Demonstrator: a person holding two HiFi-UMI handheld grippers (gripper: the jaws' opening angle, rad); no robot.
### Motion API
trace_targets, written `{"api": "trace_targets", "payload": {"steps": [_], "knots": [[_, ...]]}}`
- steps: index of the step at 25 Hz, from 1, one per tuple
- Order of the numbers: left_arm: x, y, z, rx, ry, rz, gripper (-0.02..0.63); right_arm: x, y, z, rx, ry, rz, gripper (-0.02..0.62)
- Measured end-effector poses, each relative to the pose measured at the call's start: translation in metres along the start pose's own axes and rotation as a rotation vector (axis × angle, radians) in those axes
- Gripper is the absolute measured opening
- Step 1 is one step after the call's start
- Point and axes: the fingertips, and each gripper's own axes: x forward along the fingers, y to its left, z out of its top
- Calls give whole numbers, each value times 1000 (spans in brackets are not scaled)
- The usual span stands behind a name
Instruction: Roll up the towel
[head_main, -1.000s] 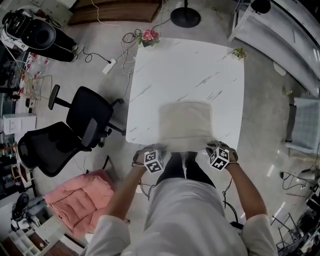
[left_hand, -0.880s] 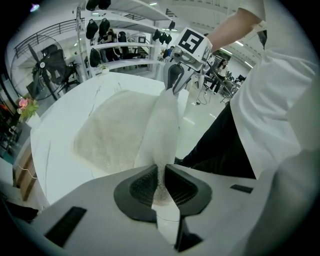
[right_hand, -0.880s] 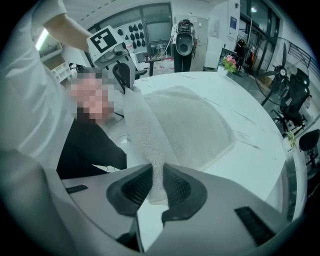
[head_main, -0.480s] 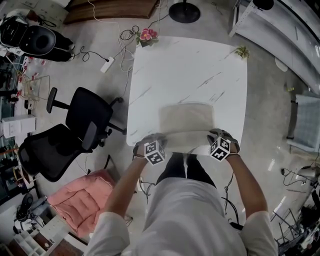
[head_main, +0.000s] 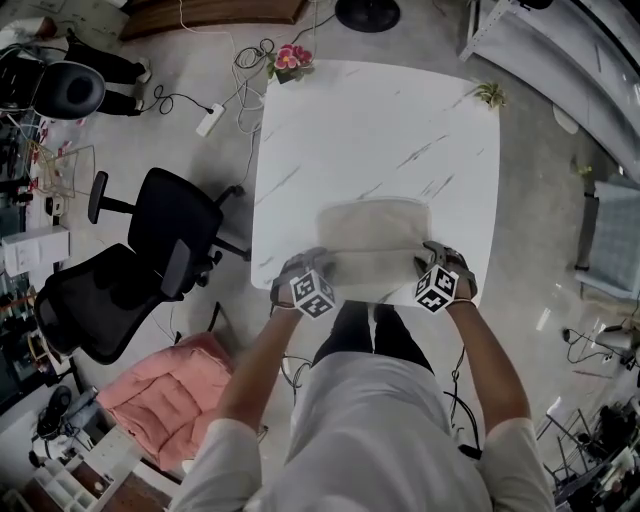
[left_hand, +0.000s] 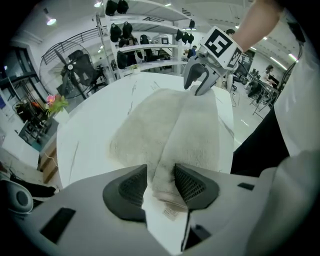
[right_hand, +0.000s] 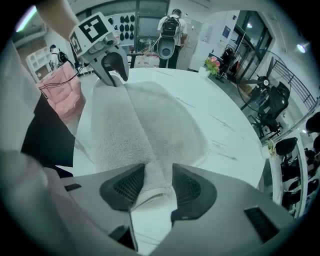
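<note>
At the near edge of the table (head_main: 370, 130), the left tool (left_hand: 161, 182) and the right tool (right_hand: 158, 186) are pictured with jaws that have just been opening, one at each end of the towel (head_main: 375, 225). The thick turned-over edge of the cloth is left standing loosely between each pair of pads, no longer pinched, so nothing is held by either. Within the last second the near hem, which had been lying flat at the table's edge, has been carried away from the person and laid over the cloth. A doubled band is now shown along the near side, with a sewn label (left_hand: 170, 212) exposed at the left tool. It is judged that the first turn of the roll has been laid and let go, and that most of the rolling is yet to be done: the band will probably have to be taken up again and turned toward the far side. Beyond the band, the rest of the towel is spread flat, with bare marbled table top past it. No box, bin or tray is found on the table; only pink flowers (head_main: 290, 62) at the far left corner and a small green plant (head_main: 490, 95) at the far right corner are seen, and whatever pots hold them cannot be made out.
</note>
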Motion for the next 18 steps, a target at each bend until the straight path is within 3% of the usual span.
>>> {"api": "trace_targets", "payload": {"steps": [4, 10, 13, 18], "knots": [[-11, 2, 2, 8, -28, 50, 192, -7, 2, 3, 26, -4, -1, 186], [-47, -5, 5, -47, -114, 121, 170, -44, 4, 14, 57, -119, -31, 187], [-58, -22, 5, -72, -142, 106, 170, -56, 19, 16, 43, -142, 3, 186], [-47, -61, 5, -39, -137, 39, 161, -53, 55, 4, -3, -122, 108, 184]]}}
